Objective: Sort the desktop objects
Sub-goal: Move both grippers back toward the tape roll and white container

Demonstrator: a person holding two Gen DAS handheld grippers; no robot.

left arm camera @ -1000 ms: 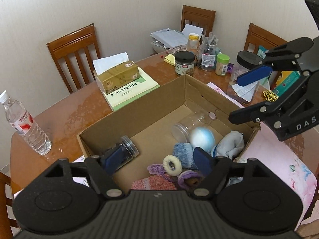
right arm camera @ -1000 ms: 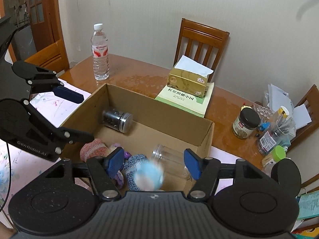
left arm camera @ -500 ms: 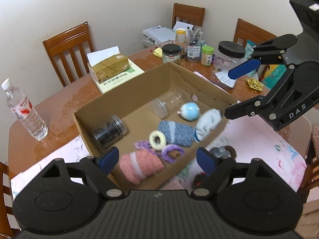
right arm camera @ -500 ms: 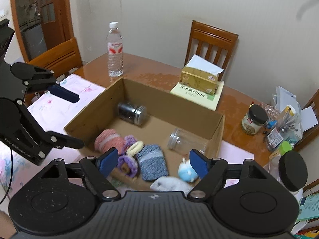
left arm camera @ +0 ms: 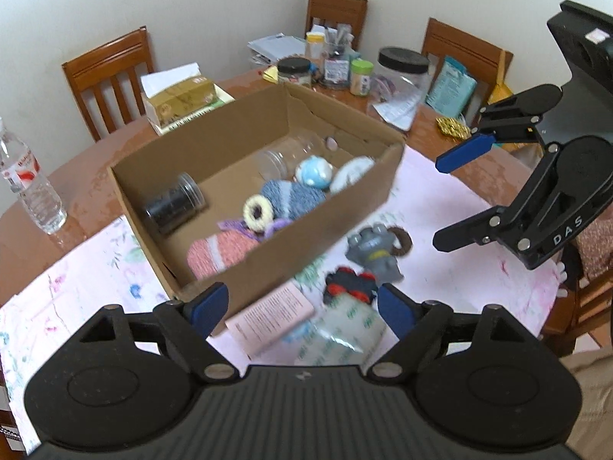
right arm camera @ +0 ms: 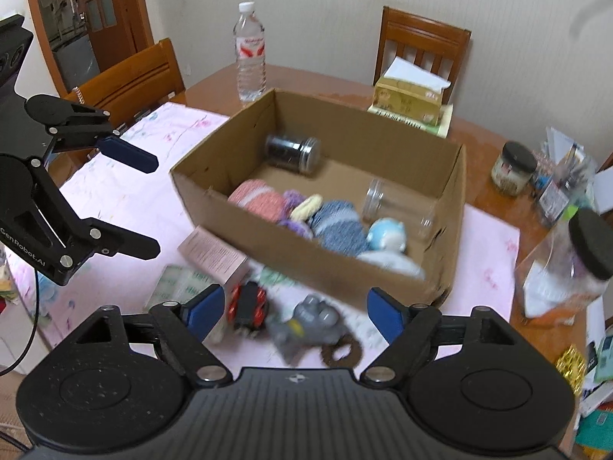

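A cardboard box (left arm camera: 322,245) (right arm camera: 314,260) stands on a pink cloth (left arm camera: 452,207) (right arm camera: 126,191). It holds a dark jar (left arm camera: 172,207) (right arm camera: 293,149), a clear jar (right arm camera: 398,207), rolled socks, hair ties and a pale blue toy (left arm camera: 315,170) (right arm camera: 385,234). In front of the box lie a grey toy (left arm camera: 373,249) (right arm camera: 302,326), a red and black toy car (left arm camera: 350,287) (right arm camera: 247,306), a brown ring (left arm camera: 398,241) (right arm camera: 343,352), a pink booklet (left arm camera: 268,318) (right arm camera: 212,251) and a plastic packet (left arm camera: 341,337). My left gripper (left arm camera: 302,306) (right arm camera: 153,207) and right gripper (right arm camera: 293,306) (left arm camera: 440,199) are open and empty above these.
A water bottle (left arm camera: 27,180) (right arm camera: 251,57), a tissue box (left arm camera: 180,103) (right arm camera: 410,96), several jars (left arm camera: 398,84) (right arm camera: 509,168) and papers stand on the wooden table (left arm camera: 88,176) behind the box. Wooden chairs (left arm camera: 111,76) surround the table.
Both grippers have drawn back and up from the box. The loose toys, booklet and packet in front of the box have come into view.
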